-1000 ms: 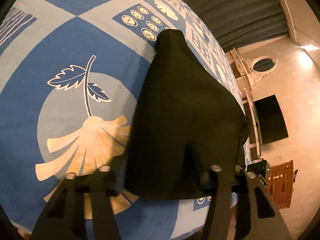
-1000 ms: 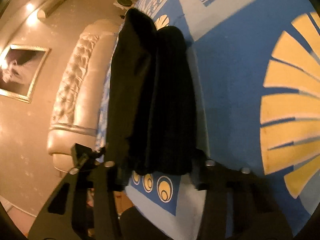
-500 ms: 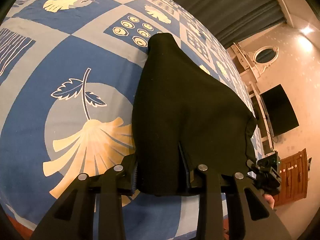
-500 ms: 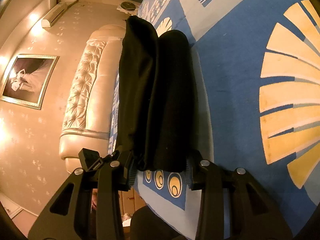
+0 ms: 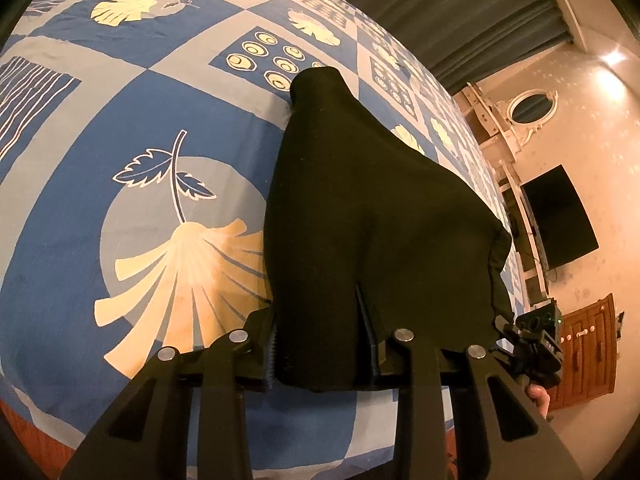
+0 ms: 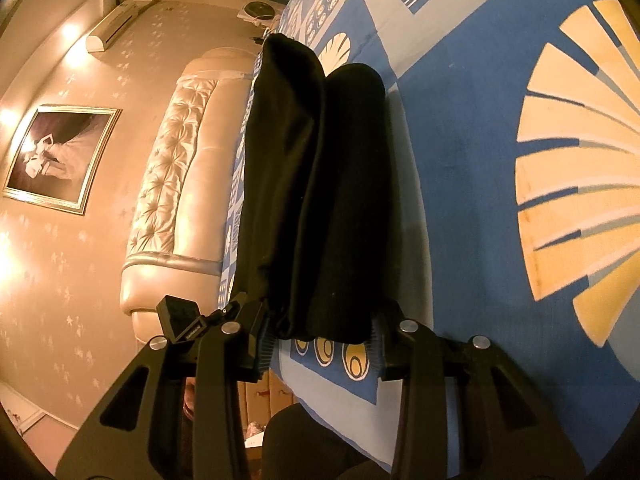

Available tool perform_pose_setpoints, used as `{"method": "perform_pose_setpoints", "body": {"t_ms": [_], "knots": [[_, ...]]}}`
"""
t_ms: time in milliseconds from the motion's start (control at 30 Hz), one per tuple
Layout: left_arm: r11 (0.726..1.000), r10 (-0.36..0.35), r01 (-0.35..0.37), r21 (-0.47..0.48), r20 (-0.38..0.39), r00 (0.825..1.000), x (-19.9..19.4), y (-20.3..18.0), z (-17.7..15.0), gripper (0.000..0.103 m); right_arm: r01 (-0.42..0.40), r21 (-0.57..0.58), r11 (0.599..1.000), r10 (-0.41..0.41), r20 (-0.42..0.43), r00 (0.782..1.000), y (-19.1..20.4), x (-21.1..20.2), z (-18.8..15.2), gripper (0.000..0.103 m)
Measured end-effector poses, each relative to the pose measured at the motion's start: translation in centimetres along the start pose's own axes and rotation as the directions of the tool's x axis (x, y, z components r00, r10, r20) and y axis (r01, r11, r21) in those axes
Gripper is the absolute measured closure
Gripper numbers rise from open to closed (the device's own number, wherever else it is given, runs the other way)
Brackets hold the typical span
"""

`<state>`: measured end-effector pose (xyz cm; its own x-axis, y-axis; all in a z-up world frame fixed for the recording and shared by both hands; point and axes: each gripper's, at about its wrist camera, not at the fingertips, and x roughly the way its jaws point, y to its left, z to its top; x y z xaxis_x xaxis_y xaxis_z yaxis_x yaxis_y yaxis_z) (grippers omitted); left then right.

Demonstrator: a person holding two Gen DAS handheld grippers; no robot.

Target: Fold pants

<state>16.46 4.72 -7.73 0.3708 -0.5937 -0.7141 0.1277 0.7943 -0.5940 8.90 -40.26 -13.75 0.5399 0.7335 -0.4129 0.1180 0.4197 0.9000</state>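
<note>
Black pants [image 5: 372,208], folded lengthwise into a thick bundle, lie on a blue patterned bedspread [image 5: 120,140]. My left gripper [image 5: 322,344] is shut on the near edge of the bundle, both pads pressing the cloth. In the right wrist view the pants [image 6: 320,180] run away from me as two rolled layers along the bedspread [image 6: 480,120] near its side edge. My right gripper [image 6: 320,336] is shut on their other end. The right gripper's body [image 5: 536,340] also shows at the far right of the left wrist view.
A padded cream headboard [image 6: 172,184] and a framed picture [image 6: 60,156] stand beyond the bed's edge. A dark television [image 5: 560,216], a wooden cabinet [image 5: 588,352] and a grey curtain [image 5: 440,12] line the room. A hand [image 5: 538,396] shows below the right gripper.
My left gripper's jaws went from wide apart to shut on the pants' edge. The right jaws narrowed a little onto the bundle. Both views shifted slightly.
</note>
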Motion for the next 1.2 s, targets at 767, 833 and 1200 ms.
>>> {"method": "perform_pose_setpoints", "body": {"t_ms": [767, 833, 1200], "knots": [[1.000, -0.005, 0.006, 0.004, -0.010, 1.000, 0.06, -0.15, -0.52, 0.070, -0.002, -0.002, 1.000, 0.002, -0.006, 1.000, 0.32, 0.03, 0.08, 0.067], [1.000, -0.006, 0.006, 0.008, -0.011, 1.000, 0.12, -0.17, -0.65, 0.070, -0.002, -0.003, 1.000, 0.002, -0.009, 1.000, 0.27, -0.03, 0.09, 0.067], [1.000, -0.008, 0.008, 0.011, -0.011, 1.000, 0.21, -0.22, -0.63, 0.066, -0.018, 0.019, 1.000, 0.018, -0.019, 1.000, -0.51, -0.26, -0.08, 0.065]]}}
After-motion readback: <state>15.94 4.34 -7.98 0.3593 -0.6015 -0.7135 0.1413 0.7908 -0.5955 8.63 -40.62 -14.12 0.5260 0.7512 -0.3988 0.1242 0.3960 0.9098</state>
